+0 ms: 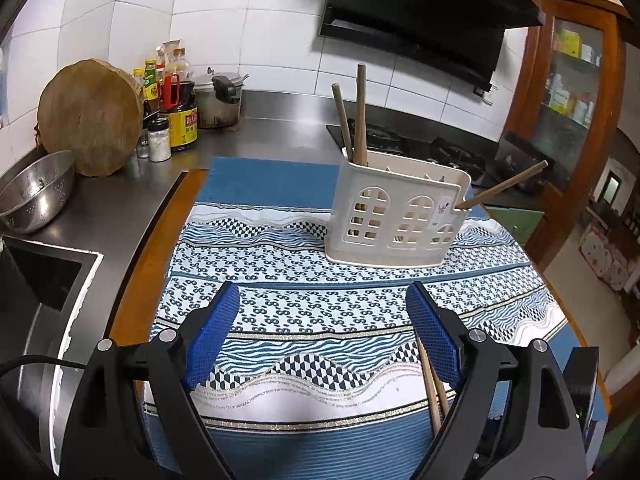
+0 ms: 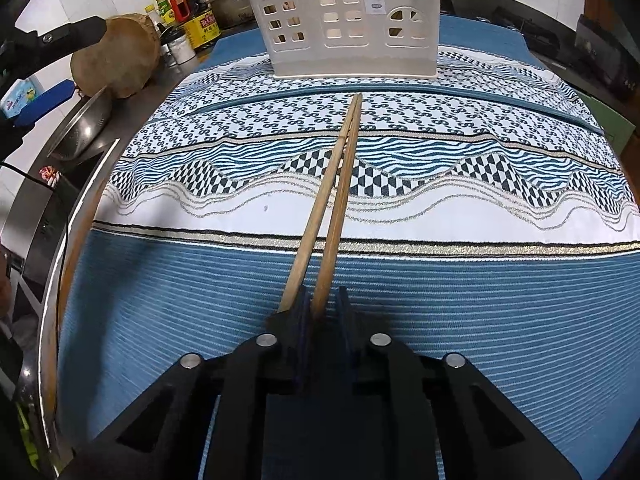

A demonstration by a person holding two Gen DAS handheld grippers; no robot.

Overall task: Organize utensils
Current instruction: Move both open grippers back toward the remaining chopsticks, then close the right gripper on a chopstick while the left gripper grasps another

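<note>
On the cloth-covered bench [image 2: 480, 300], I am pinching the near ends of the chopsticks [image 2: 340, 184] in my right hand-held gripper [image 2: 322, 304], nearly closed; they should lift level toward the white holder [image 2: 352, 28]. My left hand-held gripper [image 1: 322, 336] is hanging wide, empty.

Location: home kitchen. Indicators: tiled wall [image 1: 216, 20], range hood [image 1: 420, 12], gas hob [image 1: 420, 142], sink [image 1: 36, 280], steel worktop [image 1: 120, 200], sauce bottles [image 1: 180, 100].
</note>
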